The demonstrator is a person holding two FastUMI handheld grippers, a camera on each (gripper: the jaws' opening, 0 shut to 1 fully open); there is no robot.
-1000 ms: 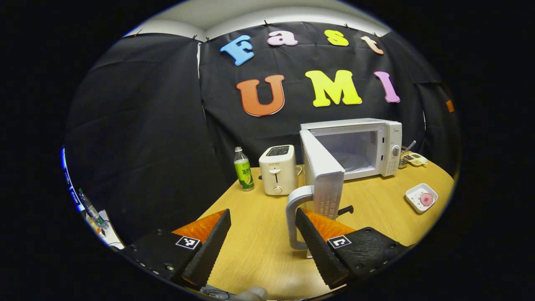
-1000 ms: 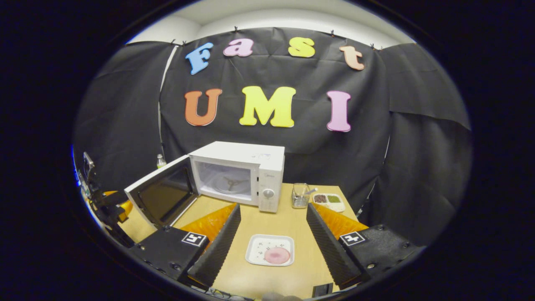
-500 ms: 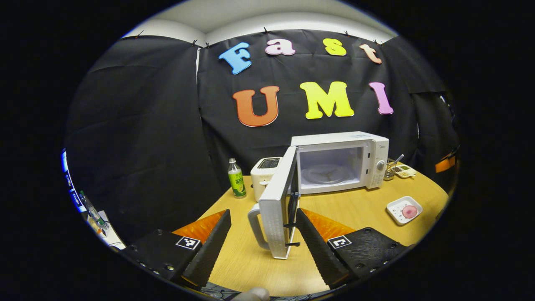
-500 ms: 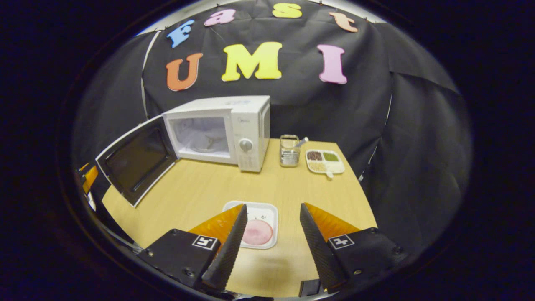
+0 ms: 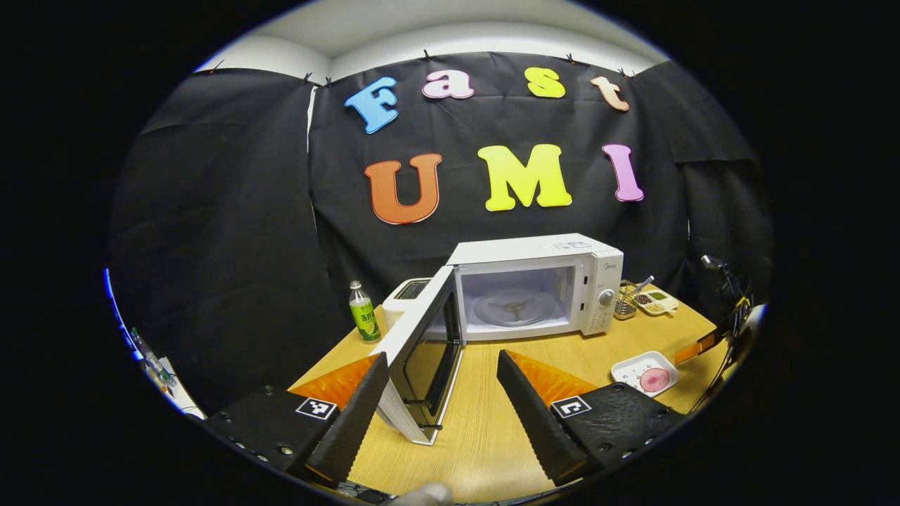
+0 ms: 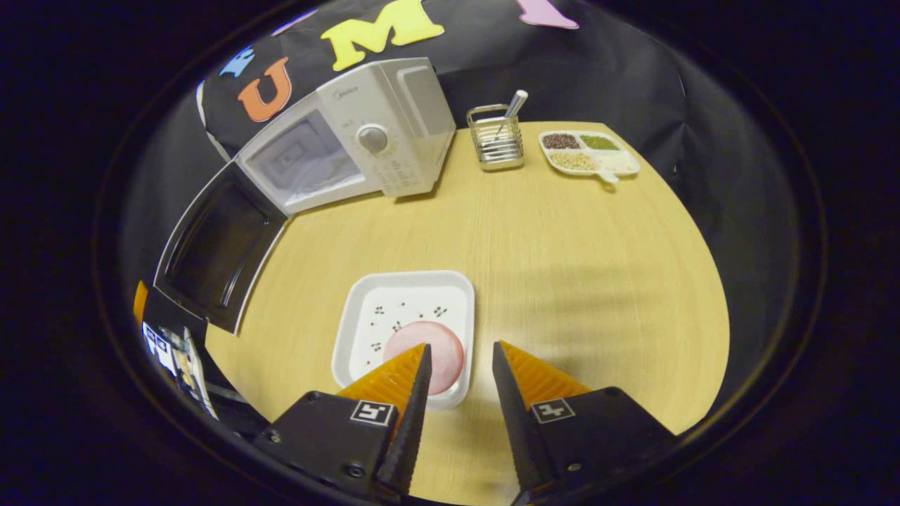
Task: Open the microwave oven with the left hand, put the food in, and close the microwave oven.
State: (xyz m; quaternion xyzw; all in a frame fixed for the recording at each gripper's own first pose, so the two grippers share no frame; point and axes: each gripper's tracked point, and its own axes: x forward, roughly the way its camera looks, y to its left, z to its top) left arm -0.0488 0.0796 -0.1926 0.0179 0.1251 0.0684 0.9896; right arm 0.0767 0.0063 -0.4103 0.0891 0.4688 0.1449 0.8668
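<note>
The white microwave [image 5: 534, 288] stands at the back of the wooden table with its door [image 5: 422, 351] swung wide open and its cavity showing a glass turntable. My left gripper [image 5: 441, 357] is open, held back in front of the door's edge and touching nothing. A white square plate [image 6: 394, 309] with a round pink food piece [image 6: 436, 351] lies near the table's front. My right gripper [image 6: 460, 347] is open and low over the plate's near right corner; one finger is above the food, the other outside the rim. The same plate [image 5: 636, 367] sits far right in the left gripper view.
A green bottle [image 5: 362, 320] and a toaster [image 5: 408, 289] stand left of the microwave. A wire utensil holder [image 6: 496, 137] and a divided dish of grains [image 6: 589, 151] sit at the back right. The open door [image 6: 211, 246] juts out over the table's left side.
The left gripper has drawn back from the door handle, and the door now stands wider. The right gripper has dropped down onto the plate and its fingers have narrowed.
</note>
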